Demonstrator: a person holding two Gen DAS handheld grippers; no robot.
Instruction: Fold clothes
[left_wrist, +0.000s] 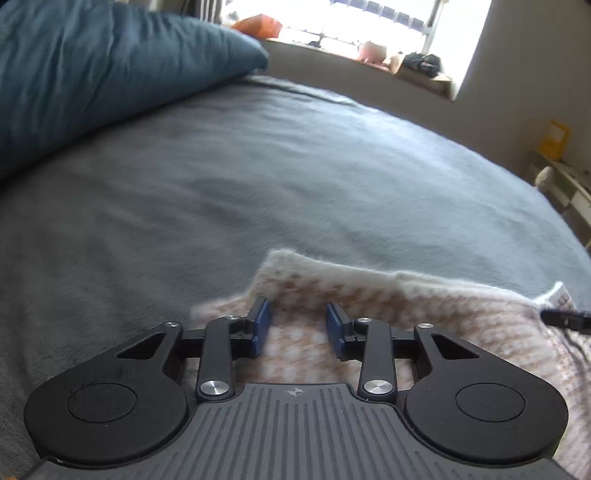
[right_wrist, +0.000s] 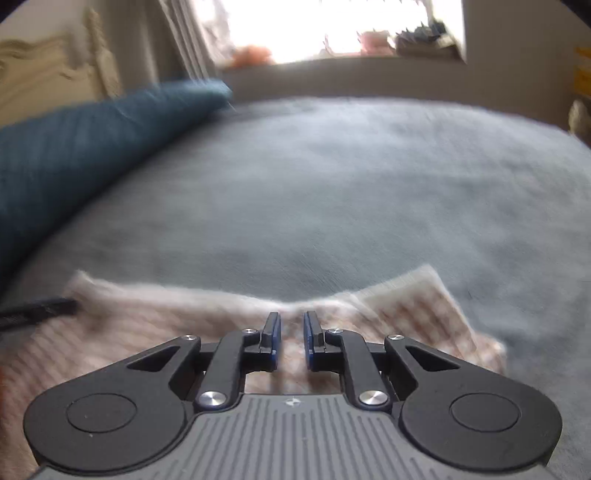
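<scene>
A fuzzy knit garment, cream with a tan check and a white edge, lies on the grey bed cover at the near side in both views. My left gripper has its blue pads a moderate way apart, with a thick layer of the knit filling the gap near the garment's left corner. My right gripper has its pads nearly together, pinching the knit garment close to its far edge, which dips towards the fingertips. How the cloth lies under the grippers is hidden.
The grey bed cover stretches ahead to the wall. A blue pillow lies at the far left, with a cream headboard behind it. A window sill carries several small items. Shelves stand at the right.
</scene>
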